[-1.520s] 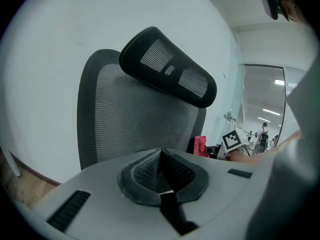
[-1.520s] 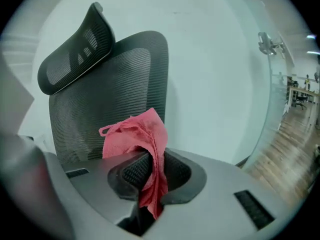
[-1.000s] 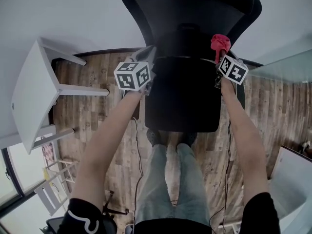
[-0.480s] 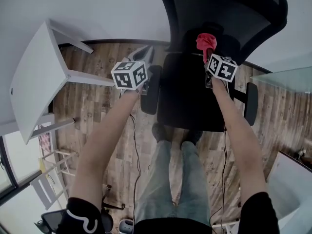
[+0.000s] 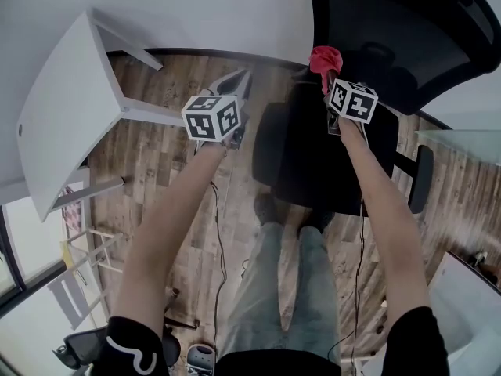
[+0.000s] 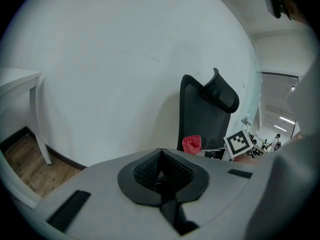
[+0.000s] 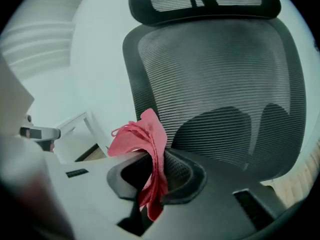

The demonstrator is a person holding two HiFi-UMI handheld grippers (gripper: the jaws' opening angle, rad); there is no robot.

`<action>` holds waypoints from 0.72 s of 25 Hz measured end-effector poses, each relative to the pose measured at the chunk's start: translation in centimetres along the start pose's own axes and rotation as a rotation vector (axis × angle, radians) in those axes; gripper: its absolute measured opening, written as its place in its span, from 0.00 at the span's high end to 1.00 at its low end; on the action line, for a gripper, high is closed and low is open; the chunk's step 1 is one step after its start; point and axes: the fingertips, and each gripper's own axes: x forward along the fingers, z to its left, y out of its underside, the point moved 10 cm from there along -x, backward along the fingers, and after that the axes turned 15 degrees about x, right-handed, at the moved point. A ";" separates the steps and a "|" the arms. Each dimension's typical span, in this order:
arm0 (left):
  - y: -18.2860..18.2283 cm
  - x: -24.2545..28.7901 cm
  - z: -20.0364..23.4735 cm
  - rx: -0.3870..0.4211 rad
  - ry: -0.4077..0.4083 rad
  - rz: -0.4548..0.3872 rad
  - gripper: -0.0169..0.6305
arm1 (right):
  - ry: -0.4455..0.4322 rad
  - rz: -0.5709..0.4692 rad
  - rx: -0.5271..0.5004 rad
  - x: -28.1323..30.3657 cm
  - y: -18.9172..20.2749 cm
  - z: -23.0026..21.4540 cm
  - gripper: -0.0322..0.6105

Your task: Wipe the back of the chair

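Now right claw [image 7: 157, 173] pinching red cloth [image 7: 144, 136], facing chair back [image 7: 220, 79]

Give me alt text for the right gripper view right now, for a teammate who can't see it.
The right tool is shut on a bunched red cloth, facing the mesh back of a black office chair that fills most of the view. The headrest is at top; a white table shows at left.
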 end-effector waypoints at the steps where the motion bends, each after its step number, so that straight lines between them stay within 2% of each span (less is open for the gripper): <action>1: 0.2 -0.1 0.5 -0.001 -0.003 0.004 0.94 | -0.003 0.005 -0.005 0.6 0.2 0.5 0.84; 10: 0.5 0.1 2.3 0.007 -0.007 0.026 0.94 | 0.008 0.009 0.003 2.8 0.0 0.9 0.84; 18: -0.4 2.5 -0.4 0.036 0.028 0.037 0.94 | 0.018 -0.007 0.003 1.6 -1.4 -1.6 0.84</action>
